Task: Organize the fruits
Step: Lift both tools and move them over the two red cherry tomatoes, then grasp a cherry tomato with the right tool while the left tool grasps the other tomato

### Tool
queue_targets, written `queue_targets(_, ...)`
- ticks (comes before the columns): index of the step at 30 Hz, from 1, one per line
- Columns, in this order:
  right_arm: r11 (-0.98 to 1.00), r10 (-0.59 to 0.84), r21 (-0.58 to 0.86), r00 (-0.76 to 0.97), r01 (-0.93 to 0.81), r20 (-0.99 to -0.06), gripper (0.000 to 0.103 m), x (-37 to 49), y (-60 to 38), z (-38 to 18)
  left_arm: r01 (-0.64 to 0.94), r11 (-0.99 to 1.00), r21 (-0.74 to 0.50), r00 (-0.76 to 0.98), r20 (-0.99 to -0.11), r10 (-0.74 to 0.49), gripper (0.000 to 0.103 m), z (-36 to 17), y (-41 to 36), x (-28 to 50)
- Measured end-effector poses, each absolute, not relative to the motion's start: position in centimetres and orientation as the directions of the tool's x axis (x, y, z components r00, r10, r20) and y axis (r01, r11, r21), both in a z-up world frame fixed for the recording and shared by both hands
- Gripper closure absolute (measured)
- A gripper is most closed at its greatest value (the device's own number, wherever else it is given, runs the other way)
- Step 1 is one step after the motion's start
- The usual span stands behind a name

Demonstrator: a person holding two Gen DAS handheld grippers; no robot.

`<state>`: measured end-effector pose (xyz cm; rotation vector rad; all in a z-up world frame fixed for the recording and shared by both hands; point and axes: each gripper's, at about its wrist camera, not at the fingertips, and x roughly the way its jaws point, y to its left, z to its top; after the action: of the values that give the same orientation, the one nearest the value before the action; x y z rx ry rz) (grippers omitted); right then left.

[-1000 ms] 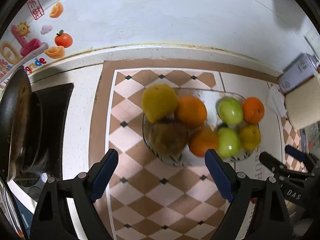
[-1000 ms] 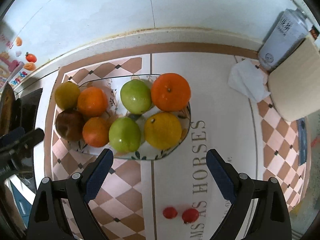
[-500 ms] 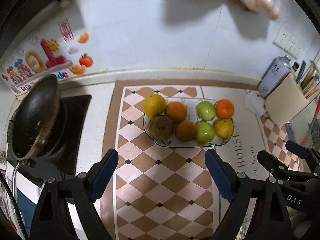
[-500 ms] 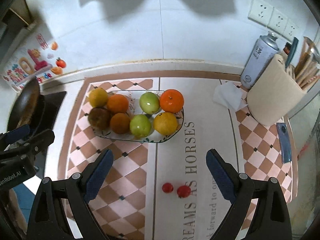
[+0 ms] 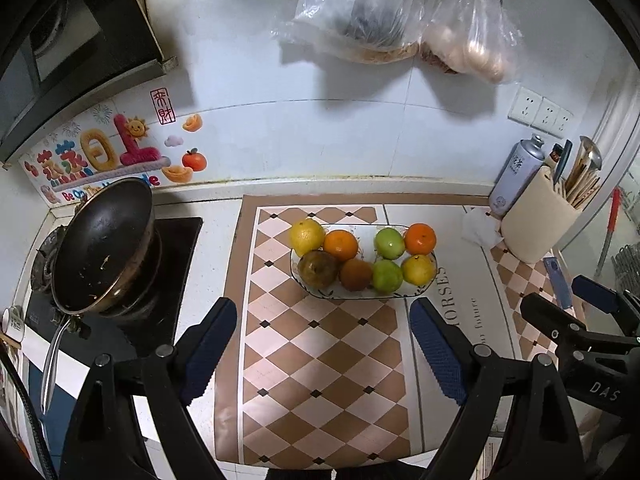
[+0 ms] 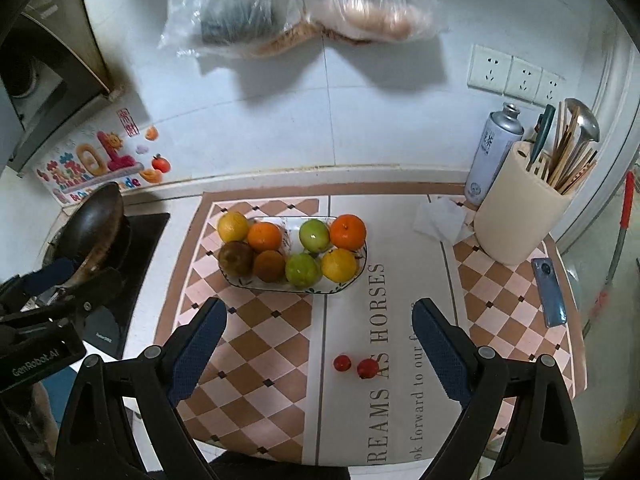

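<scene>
A white oval plate point(image 5: 432, 285) point(image 6: 362, 276) on the checkered mat holds several fruits: a lemon point(image 5: 307, 235), oranges point(image 5: 340, 245), green apples point(image 5: 389, 243), a brown fruit point(image 5: 317, 269). Two small red fruits point(image 6: 343, 363) point(image 6: 367, 368) lie on the mat in front of the plate, in the right wrist view. My left gripper point(image 5: 322, 344) is open and empty, well back from the plate. My right gripper point(image 6: 320, 340) is open and empty, above the mat with the red fruits between its fingers in view.
A dark wok point(image 5: 105, 246) sits on the stove at the left. A utensil holder point(image 6: 520, 208), a spray can point(image 6: 494, 152), a tissue point(image 6: 438, 216) and a phone point(image 6: 550, 292) are at the right. Plastic bags point(image 5: 400, 12) hang on the wall.
Both grippers have pulled back and up from the plate, so much more of the counter and wall shows. Both stay open and empty. The fruits have not moved.
</scene>
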<state>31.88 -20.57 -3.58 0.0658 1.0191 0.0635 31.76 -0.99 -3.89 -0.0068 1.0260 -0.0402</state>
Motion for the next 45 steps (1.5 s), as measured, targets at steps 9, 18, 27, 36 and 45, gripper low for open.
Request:
queue_targets(9, 0.995, 0.094, 0.095, 0.548, -0.026, -0.831, 0.004, 31.4, -20.6, -2.1, 0.016, 0.999, -0.032, 0.518, -0.854, -0.036, 0.015, -3.9, -1.1, 31.2)
queue_targets(18, 0.985, 0.136, 0.173, 0.521, 0.023, -0.842, 0.003, 33.4, -22.7, -4.4, 0.005, 0.999, -0.035, 0.494, -0.869, -0.032, 0.014, -5.4, -1.9, 32.9)
queue_targets(27, 0.959, 0.129, 0.207, 0.35, 0.196, -0.928, 0.004, 35.9, -30.0, -15.9, 0.058, 0.998, 0.022, 0.362, -0.932, -0.001, 0.0, -13.0, -5.4, 37.0)
queue_targets(36, 0.943, 0.24, 0.264, 0.136, 0.204, -0.961, 0.047, 35.1, -30.5, -29.7, 0.15, 0.988, 0.028, 0.1, -0.995, 0.013, 0.001, -24.6, -10.3, 38.2)
queue_targets(45, 0.947, 0.25, 0.274, 0.15, 0.168, -0.956, 0.068, 33.7, -29.9, -32.0, 0.164, 0.983, -0.082, -0.037, -0.996, -0.077, 0.002, -28.9, -12.6, 37.4)
